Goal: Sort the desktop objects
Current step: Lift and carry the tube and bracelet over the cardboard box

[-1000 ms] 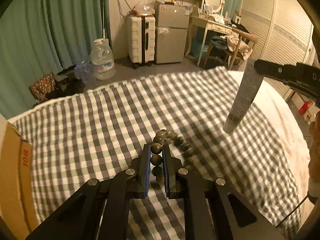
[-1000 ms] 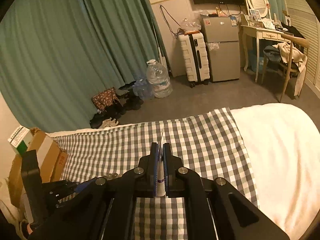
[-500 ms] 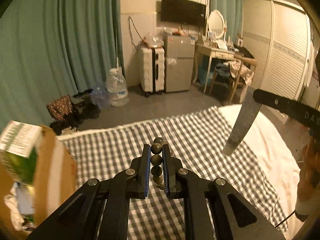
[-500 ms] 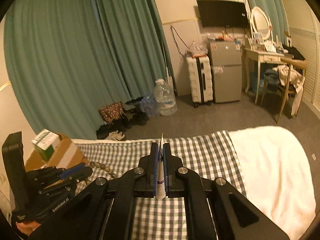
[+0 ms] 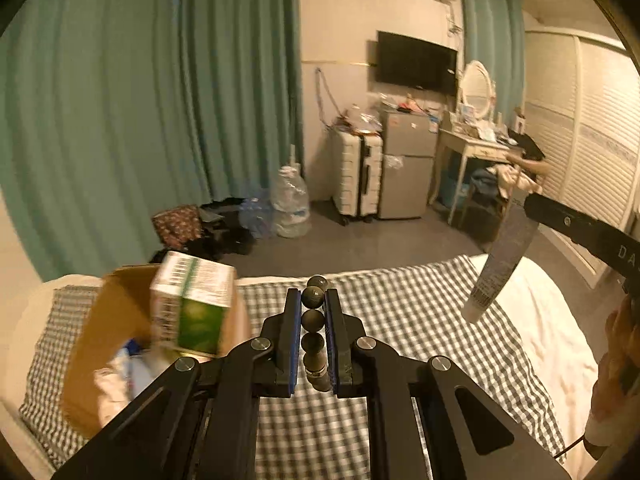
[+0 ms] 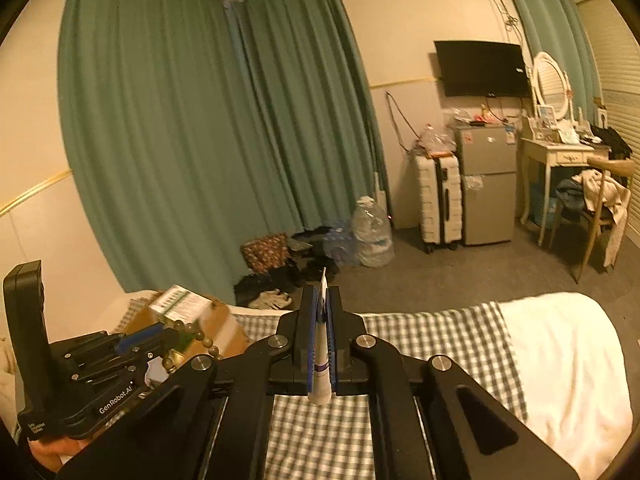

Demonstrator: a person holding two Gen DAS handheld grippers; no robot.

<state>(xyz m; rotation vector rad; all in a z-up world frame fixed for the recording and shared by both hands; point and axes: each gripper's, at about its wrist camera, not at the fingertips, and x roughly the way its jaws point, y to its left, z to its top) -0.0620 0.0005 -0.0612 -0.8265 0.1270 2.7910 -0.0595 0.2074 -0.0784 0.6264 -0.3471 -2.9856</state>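
Right gripper [image 6: 322,304] clamps a tube [image 6: 321,376]; left gripper [image 6: 170,334] grips beads [image 6: 202,340].

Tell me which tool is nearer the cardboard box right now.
Left. The left tool, shut on the bead string, is beside the cardboard box; the right tool, gripping the tube, is farther off.

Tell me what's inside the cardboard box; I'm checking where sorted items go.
The cardboard box holds a green-and-white carton sticking out the top, plus crumpled white and bluish items. Anything deeper is hidden by the left tool.
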